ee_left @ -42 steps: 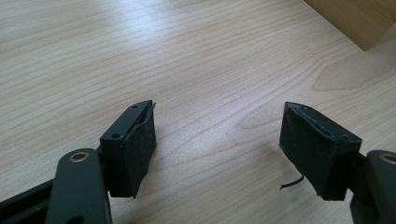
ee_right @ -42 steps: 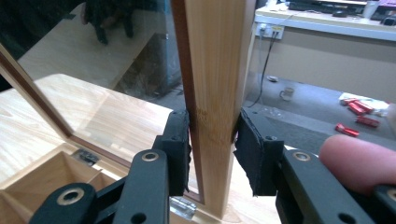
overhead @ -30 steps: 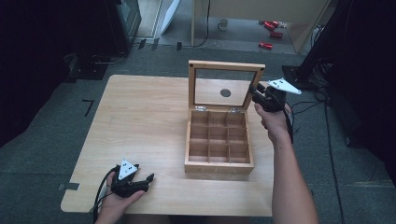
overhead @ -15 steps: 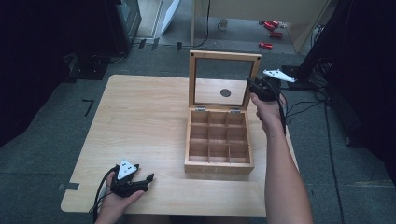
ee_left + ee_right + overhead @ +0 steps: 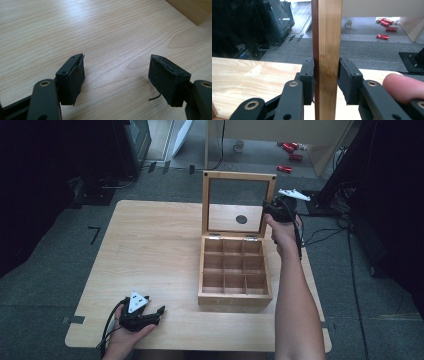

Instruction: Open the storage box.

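Observation:
A wooden box (image 5: 235, 275) divided into several compartments stands on the table, its glass-paned lid (image 5: 239, 202) raised upright. My right gripper (image 5: 271, 211) is shut on the lid's right frame edge (image 5: 327, 57), one pad on each face of the wood. My left gripper (image 5: 159, 312) rests near the table's front left edge, held low in the hand. In the left gripper view its jaws stand apart over bare tabletop, nothing between the pads (image 5: 75, 77), and the left gripper (image 5: 116, 80) is open.
The light wooden table (image 5: 150, 250) has free room left of the box. A corner of the box (image 5: 192, 11) shows far off in the left gripper view. Red cans (image 5: 289, 151) and a mug (image 5: 240, 144) lie on the floor beyond; cables (image 5: 325, 232) trail at the right.
The right gripper has swung the lid up and back, from a slant to nearly upright. The left gripper has stayed where it was.

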{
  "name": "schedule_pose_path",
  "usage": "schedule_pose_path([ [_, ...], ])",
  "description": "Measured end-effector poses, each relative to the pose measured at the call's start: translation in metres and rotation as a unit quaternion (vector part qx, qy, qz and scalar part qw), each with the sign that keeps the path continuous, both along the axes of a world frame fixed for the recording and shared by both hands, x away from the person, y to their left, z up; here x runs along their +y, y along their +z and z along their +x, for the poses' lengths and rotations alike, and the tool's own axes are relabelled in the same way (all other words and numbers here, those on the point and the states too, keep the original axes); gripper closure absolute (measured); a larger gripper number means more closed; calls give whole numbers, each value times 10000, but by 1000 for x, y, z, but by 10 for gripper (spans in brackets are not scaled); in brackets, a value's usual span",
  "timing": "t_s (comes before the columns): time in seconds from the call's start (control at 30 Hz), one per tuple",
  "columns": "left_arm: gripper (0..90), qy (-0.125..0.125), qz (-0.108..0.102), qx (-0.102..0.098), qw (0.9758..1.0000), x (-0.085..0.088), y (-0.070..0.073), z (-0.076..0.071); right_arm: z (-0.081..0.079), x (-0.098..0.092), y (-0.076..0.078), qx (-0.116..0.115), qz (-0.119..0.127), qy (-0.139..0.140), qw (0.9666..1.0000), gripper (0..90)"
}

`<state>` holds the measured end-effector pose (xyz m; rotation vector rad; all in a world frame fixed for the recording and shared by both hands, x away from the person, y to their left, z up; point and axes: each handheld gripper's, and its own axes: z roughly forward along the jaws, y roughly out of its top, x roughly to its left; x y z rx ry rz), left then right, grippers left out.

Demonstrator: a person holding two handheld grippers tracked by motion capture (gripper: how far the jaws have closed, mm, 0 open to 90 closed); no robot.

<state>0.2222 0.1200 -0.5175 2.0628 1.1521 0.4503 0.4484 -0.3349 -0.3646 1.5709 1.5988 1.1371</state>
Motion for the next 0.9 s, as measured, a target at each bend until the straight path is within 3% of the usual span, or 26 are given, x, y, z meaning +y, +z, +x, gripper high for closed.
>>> schedule_pose_path([
  [0.07,292,13,23,-6,10000,0,0,0,-3,0,1,25,48,7,10000,660],
  [0.27,259,10,78,-5,10000,-2,0,0,-17,-5,8,-11,313,56,9995,404],
  [0.5,211,28,81,25,10000,-2,0,0,-53,-7,10,29,278,336,9990,210],
  [0.67,192,49,116,27,9999,-2,-1,0,-84,-11,4,35,299,426,9986,154],
  [0.77,160,43,161,35,9999,-2,-1,0,-100,-14,-5,65,172,457,9988,142],
  [0.9,144,86,207,34,9997,-3,-1,0,-119,-19,-18,117,177,480,9986,134],
])
